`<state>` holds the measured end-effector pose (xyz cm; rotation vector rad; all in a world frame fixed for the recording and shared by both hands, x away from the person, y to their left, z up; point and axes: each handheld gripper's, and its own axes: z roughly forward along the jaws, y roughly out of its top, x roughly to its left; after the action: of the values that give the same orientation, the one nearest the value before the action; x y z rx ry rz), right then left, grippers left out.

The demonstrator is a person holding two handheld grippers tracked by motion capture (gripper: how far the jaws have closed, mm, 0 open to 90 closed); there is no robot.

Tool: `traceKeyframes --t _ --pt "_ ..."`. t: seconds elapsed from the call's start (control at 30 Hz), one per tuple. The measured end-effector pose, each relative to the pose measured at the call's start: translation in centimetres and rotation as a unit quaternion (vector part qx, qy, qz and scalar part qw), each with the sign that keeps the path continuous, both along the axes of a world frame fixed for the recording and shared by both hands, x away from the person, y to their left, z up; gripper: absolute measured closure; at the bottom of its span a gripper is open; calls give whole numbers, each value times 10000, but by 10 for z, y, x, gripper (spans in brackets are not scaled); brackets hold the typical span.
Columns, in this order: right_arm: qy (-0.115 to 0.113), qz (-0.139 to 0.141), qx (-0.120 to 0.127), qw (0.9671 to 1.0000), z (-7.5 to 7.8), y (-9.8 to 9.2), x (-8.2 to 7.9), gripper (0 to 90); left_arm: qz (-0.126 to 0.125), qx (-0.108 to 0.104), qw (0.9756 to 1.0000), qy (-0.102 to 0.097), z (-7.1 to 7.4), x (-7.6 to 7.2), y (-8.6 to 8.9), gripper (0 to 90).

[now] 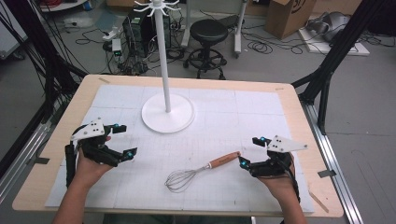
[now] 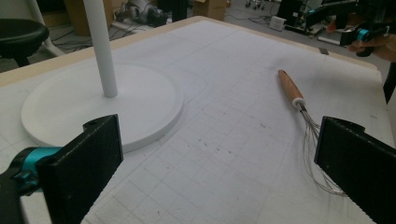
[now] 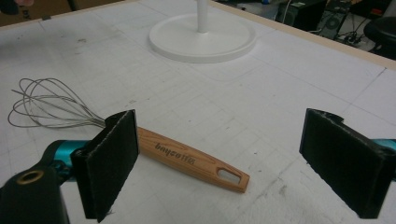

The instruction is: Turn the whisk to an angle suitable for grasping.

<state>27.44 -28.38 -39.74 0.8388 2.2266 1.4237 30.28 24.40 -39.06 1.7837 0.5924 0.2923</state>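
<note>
Your left tongs [image 1: 125, 141] sit at the near left of the counter [image 1: 299, 116], jaws spread wide with nothing between them; in the left gripper view they frame bare gridded mat [image 2: 233, 116], with the white stand's round base [image 2: 70, 107] just ahead of the left jaw. Your right tongs [image 1: 250, 150] rest at the near right, likewise gaping wide and holding nothing. The whisk [image 1: 196, 171] lies flat on the mat between your two hands, nearer the right one: its wire loops [image 1: 180, 179] point toward the near edge and its wooden handle [image 1: 224, 160] angles up toward the right tongs, the handle's end just beside one jaw tip. In the right gripper view the handle [image 3: 191, 158] runs out from behind the left jaw into the gap, not touched by either jaw, printed lettering and a hanging slot visible on it. The stand's pole [image 1: 164, 60] rises upright from its base at the far middle of the counter, well apart from the whisk.
</note>
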Motion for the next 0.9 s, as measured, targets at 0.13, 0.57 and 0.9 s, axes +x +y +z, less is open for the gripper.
traceKeyframes --t 0.13,0.57,0.9 --pt "3 12 10 10000 0 0 0 109 21 -21 10000 -11 1 3 0 17" --pt "-63 82 -154 9998 7 7 -2 109 -8 66 10000 8 -2 5 -3 17" --pt "210 670 -711 9950 12 47 21 110 -48 167 9998 27 -3 4 -7 17"
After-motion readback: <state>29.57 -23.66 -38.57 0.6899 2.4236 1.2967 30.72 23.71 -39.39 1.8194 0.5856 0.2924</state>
